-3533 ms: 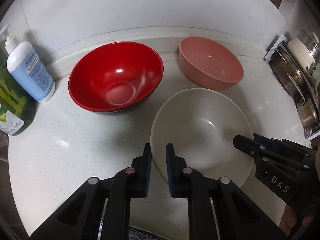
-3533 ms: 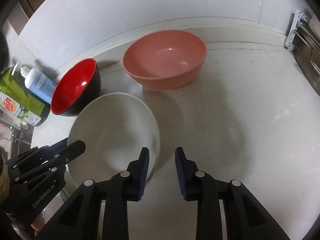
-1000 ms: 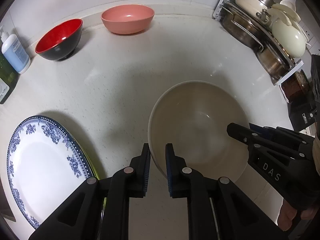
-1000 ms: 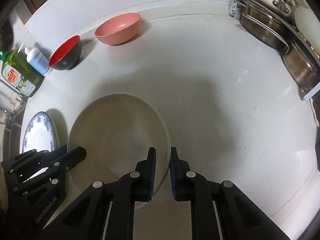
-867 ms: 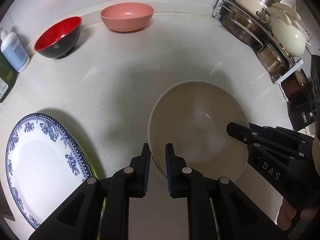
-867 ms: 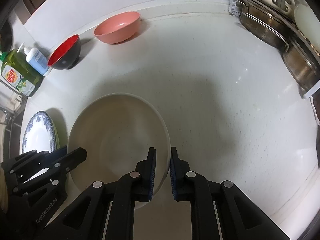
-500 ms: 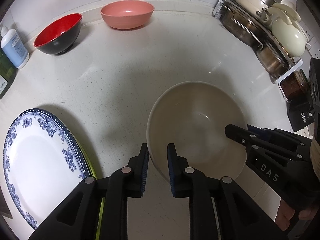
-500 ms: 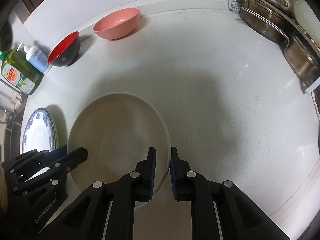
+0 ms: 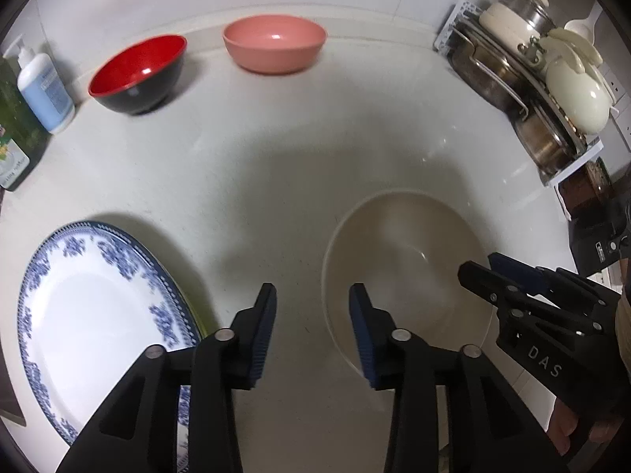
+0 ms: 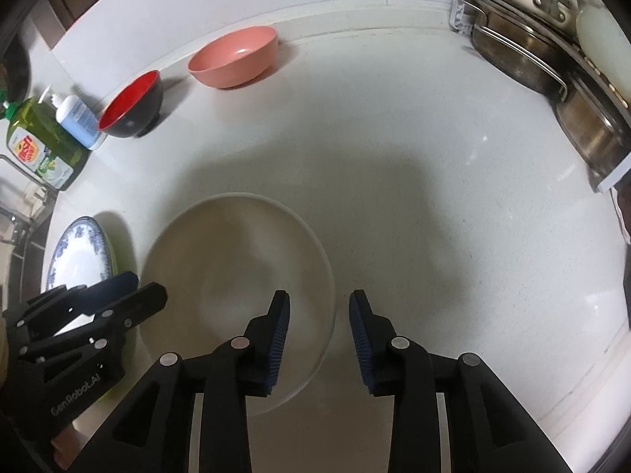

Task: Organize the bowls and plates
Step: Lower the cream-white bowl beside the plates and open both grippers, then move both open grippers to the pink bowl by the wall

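A large cream bowl [image 9: 406, 268] sits on the white counter [image 9: 315, 165]; it also shows in the right wrist view [image 10: 232, 276]. My left gripper [image 9: 312, 315] is open, its jaws astride the bowl's left rim. My right gripper [image 10: 319, 323] is open, its jaws astride the bowl's right rim. A blue-patterned plate [image 9: 94, 315] lies on a green plate at the left. A red-and-black bowl [image 9: 138, 73] and a pink bowl [image 9: 274, 45] stand at the back by the wall.
Soap bottles [image 9: 41, 86] stand at the back left. A rack of steel pots and lids [image 9: 524, 75] lines the right side. A dark box [image 9: 595, 244] is at the right edge. The counter's front edge [image 10: 583, 386] runs at lower right.
Both grippers opened and let go of the cream bowl's rim; the bowl now rests on the counter. Earlier, both carried it from beside the red and pink bowls toward the front.
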